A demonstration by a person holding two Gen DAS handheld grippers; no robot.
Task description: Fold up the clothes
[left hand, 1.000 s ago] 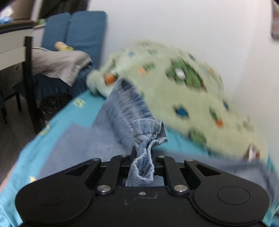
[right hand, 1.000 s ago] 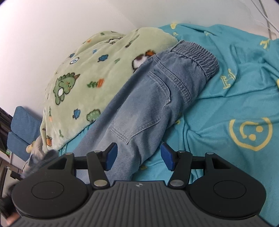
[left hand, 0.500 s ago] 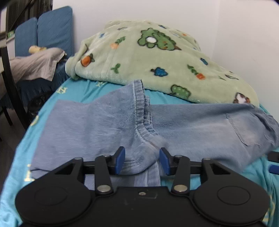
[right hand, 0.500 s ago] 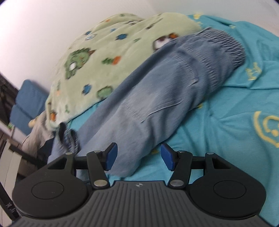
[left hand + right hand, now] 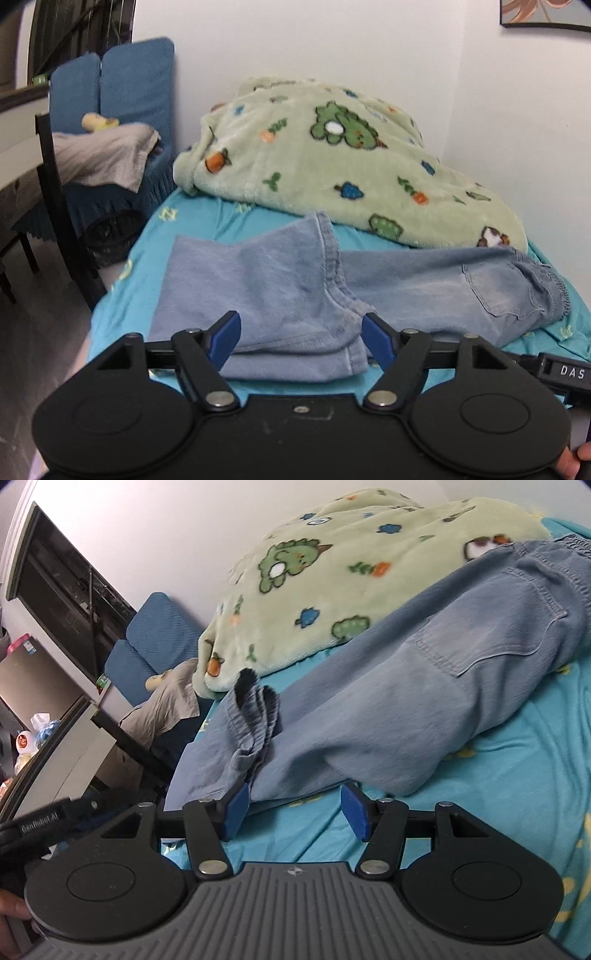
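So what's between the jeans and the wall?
The green dinosaur blanket is heaped there, behind the jeans and against the wall. A strip of teal bedsheet also shows before it. The left wrist view shows this best.

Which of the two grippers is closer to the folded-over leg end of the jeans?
Left. The left gripper sits open right at the folded leg end; the right gripper is open further along the jeans.

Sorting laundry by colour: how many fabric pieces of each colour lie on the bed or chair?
Blue denim: 1, the jeans
Green: 1, the dinosaur blanket
Grey: 1, the cloth on the chair
Total: 3
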